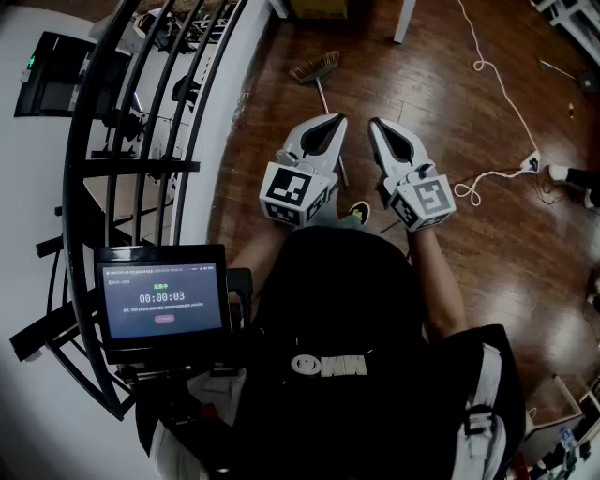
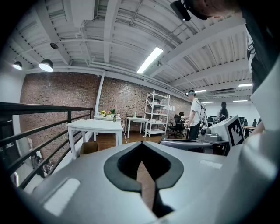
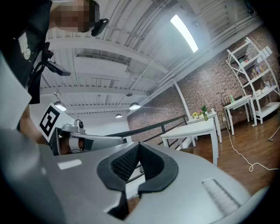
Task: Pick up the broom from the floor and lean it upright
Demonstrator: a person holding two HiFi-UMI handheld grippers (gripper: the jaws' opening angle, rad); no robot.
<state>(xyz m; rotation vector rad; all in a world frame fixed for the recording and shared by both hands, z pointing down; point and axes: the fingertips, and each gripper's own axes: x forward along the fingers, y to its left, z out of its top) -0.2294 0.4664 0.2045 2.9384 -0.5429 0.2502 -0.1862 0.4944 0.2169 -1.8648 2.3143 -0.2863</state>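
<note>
Shut and empty, left gripper (image 1: 336, 122) and right gripper (image 1: 378, 125), side by side over the broom's (image 1: 315, 67) handle. Touching none of it. Bristle head beyond both tips.

- The wood floor (image 1: 422, 84) ahead of the left gripper (image 1: 331, 122) and right gripper (image 1: 379, 127) is bare up to the broom (image 1: 316, 67).
- The black railing (image 1: 187, 112) stands close on the left and blocks that side.
- A screen (image 1: 164, 300) sticks out low on the left.
- A white cable (image 1: 497, 84) lies looped on the floor to the right.
- A white table leg (image 1: 403, 23) stands past the broom.
</note>
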